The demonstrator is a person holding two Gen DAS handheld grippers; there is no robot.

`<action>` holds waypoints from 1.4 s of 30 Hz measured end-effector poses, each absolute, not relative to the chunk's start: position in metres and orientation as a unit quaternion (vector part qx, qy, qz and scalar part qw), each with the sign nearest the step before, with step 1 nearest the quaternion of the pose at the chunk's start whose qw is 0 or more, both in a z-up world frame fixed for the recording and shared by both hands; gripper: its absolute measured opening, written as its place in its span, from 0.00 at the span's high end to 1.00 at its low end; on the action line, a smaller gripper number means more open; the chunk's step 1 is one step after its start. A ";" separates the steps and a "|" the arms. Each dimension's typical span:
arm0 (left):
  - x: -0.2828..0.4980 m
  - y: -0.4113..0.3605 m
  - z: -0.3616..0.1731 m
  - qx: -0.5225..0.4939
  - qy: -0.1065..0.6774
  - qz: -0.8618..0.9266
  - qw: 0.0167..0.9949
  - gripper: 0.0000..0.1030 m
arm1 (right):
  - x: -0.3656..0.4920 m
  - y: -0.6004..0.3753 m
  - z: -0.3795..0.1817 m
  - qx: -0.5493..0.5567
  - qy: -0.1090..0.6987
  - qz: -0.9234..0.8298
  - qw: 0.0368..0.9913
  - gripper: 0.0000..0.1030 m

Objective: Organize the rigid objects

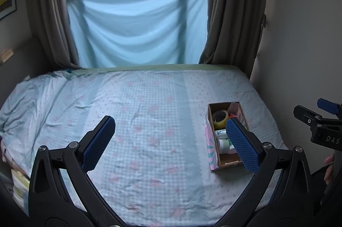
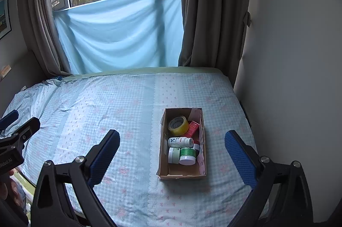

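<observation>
A small cardboard box sits on the bed's right side. Inside lie a yellow tape roll, a red carton, a white bottle, a white jar and a green-lidded jar. My right gripper hangs open above the bed's near edge, with the box showing between its blue pads. My left gripper is open over bare bedding, left of the box; its right pad overlaps the box in view.
The bed carries a light blue checked sheet with pink flowers, rumpled at the far left. A blue cloth and grey curtains cover the window behind. A white wall borders the bed on the right. A hand shows at the right edge.
</observation>
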State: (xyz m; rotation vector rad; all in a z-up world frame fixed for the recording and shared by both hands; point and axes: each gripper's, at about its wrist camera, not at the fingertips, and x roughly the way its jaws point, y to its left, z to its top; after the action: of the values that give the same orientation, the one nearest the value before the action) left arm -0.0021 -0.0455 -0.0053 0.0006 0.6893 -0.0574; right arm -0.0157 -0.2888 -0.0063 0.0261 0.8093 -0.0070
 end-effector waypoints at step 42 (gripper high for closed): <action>0.003 -0.043 -0.004 0.005 0.320 0.006 0.947 0.00 | -0.015 -0.286 -0.005 0.011 0.396 -0.003 0.918 0.05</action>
State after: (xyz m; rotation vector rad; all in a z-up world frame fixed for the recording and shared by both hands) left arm 0.0032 -0.0429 -0.0042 0.0105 0.6515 0.0114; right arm -0.0148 -0.2858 -0.0048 0.0236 0.8150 -0.0063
